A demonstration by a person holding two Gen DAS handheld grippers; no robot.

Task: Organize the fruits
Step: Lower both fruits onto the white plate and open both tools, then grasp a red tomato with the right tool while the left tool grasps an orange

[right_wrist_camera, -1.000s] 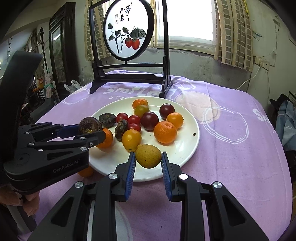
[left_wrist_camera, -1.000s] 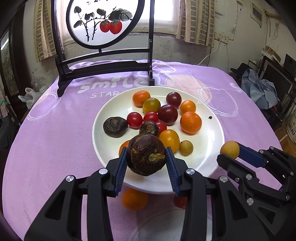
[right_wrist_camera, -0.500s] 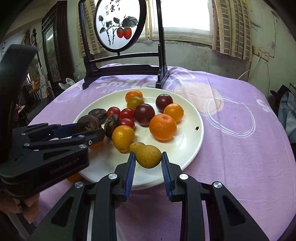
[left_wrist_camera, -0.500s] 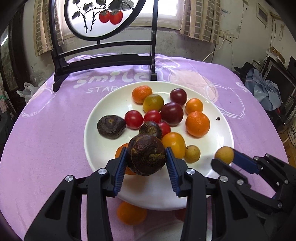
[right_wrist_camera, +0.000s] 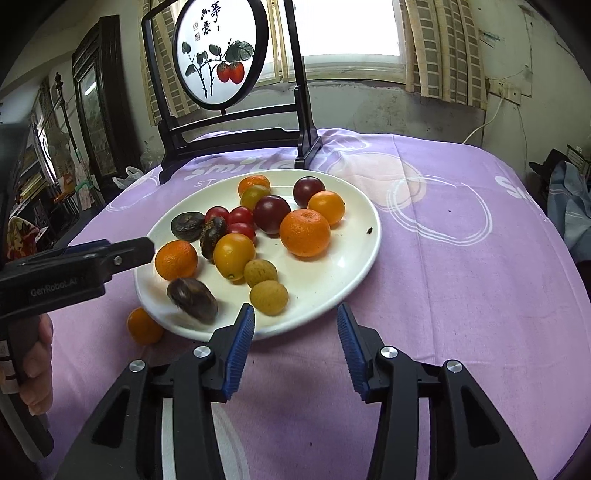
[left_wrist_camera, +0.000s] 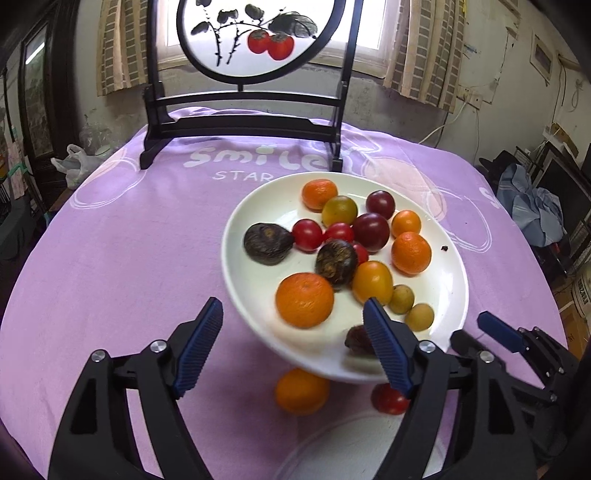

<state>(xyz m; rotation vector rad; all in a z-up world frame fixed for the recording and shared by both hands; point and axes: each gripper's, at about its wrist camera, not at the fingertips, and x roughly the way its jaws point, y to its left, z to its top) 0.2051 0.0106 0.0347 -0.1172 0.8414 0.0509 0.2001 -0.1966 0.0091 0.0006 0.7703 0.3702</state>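
Now the white plate (right_wrist_camera: 354, 273) holds oranges, tomatoes and dark fruits.

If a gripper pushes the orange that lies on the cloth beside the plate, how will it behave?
The orange is round, so it would likely roll. It rests against the plate rim, which may block it there. The soft purple cloth probably slows it.

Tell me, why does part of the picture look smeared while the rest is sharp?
Left wrist view: the plate's near rim and the dark fruit beside it are motion-blurred. Right wrist view: that dark fruit is smeared too; the window is blown out white.
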